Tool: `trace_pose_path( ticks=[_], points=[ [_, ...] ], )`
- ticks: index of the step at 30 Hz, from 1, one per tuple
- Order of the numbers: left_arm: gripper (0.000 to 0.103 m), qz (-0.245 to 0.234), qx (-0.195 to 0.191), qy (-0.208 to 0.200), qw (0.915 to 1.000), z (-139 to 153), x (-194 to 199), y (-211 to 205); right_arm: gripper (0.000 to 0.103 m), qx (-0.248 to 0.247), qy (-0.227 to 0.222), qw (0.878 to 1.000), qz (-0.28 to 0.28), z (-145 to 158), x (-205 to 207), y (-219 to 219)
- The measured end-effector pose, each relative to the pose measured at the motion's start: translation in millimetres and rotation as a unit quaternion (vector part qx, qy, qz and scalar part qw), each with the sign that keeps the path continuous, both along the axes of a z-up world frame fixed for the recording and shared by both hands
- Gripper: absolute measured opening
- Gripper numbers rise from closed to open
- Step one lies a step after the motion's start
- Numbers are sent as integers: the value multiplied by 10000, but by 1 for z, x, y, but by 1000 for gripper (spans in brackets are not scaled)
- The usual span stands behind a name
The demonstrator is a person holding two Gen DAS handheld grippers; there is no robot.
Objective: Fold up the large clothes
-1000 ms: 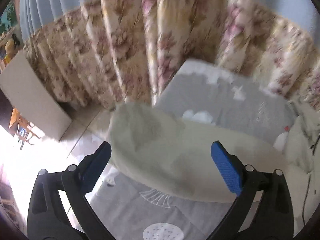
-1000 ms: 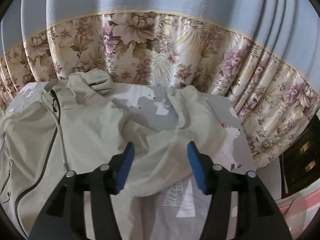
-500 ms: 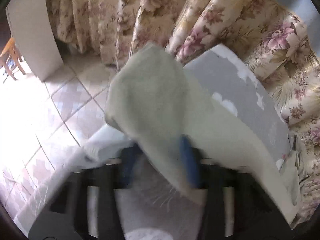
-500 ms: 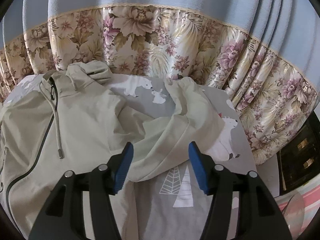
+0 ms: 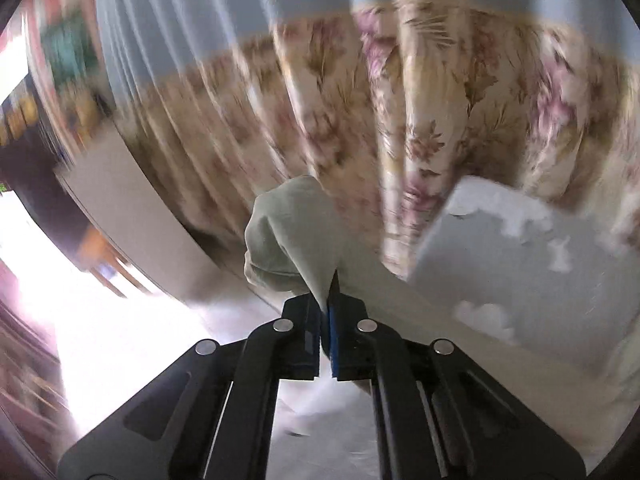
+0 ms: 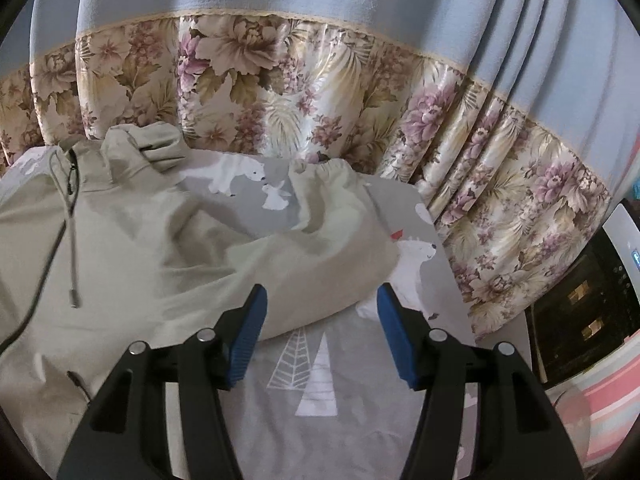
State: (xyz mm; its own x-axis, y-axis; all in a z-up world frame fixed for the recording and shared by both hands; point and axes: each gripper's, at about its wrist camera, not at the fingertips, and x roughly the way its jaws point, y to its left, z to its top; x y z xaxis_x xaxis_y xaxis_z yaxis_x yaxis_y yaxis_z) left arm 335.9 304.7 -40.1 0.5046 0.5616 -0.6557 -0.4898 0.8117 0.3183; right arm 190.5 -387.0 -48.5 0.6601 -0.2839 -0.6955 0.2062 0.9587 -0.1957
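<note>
Your left gripper (image 5: 326, 312) pinches the jacket (image 6: 160, 248) sleeve (image 5: 296, 236) off the bed (image 6: 360, 400) edge. Your right gripper (image 6: 320, 320) hangs spread wide. Next, lay that sleeve across the jacket.

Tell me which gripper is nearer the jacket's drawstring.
Right. The right gripper hangs open over the sleeve, with the drawstring to its left. The left gripper is clamped on another sleeve, no drawstring in its view.
</note>
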Motion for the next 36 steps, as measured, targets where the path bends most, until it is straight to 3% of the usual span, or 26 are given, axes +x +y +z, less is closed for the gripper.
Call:
trace_pose_path(
  ticks=[3, 6, 9, 13, 15, 16, 18, 21, 23, 25, 26, 27, 29, 31, 33, 36],
  points=[
    [3, -176, 577, 166, 9980, 0, -3, -31, 58, 16, 90, 10000, 41, -8, 5, 0],
    [3, -785, 60, -206, 9967, 24, -20, -66, 58, 200, -134, 9997, -22, -2, 2, -3],
    [3, -1474, -92, -490, 9878, 47, -33, -117, 58, 333, -22, 9994, 118, -4, 7, 1],
    [3, -2737, -795, -665, 9562, 60, -57, -201, 58, 210, -36, 9995, 232, -8, 7, 11],
    [3, -3347, -1395, -615, 9299, 58, -65, -244, 58, 335, -11, 9992, 216, -11, 9, 9],
    [3, -3670, -1822, -510, 9108, 53, -67, -269, 58, 385, 0, 9991, 203, -12, 10, 7],
    [3, -4040, -2288, -256, 8853, 37, -71, -304, 58, 460, -8, 9988, 173, -13, 8, 3],
    [3, -4239, -2619, 173, 8669, -1, -72, -352, 58, 597, -35, 9982, 103, -12, 5, -3],
    [7, -4344, -2684, 781, 8562, -36, -72, -380, 58, 653, -2, 9978, 80, -11, 4, -4],
    [22, -4370, -2305, 1261, 8602, -61, -86, -397, 58, 643, 82, 9978, 108, -12, 4, -2],
    [41, -4382, -2153, 1318, 8627, -64, -92, -397, 58, 622, 116, 9979, 135, -11, 3, 0],
    [70, -4399, -2007, 1342, 8650, -65, -98, -395, 58, 608, 123, 9979, 170, -11, 2, 3],
    [93, -4445, -1859, 1259, 8672, -52, -113, -380, 59, 656, 147, 9975, 230, -10, 2, 9],
    [94, -4565, -1762, 1102, 8651, -36, -130, -363, 60, 790, 139, 9961, 355, -9, 1, 18],
    [100, -4602, -1503, 901, 8703, -18, -148, -341, 60, 973, 138, 9935, 579, -8, 3, 33],
    [100, -4257, -883, 679, 8980, -2, -144, -303, 60, 1225, 189, 9878, 946, -7, 10, 61]
  ],
)
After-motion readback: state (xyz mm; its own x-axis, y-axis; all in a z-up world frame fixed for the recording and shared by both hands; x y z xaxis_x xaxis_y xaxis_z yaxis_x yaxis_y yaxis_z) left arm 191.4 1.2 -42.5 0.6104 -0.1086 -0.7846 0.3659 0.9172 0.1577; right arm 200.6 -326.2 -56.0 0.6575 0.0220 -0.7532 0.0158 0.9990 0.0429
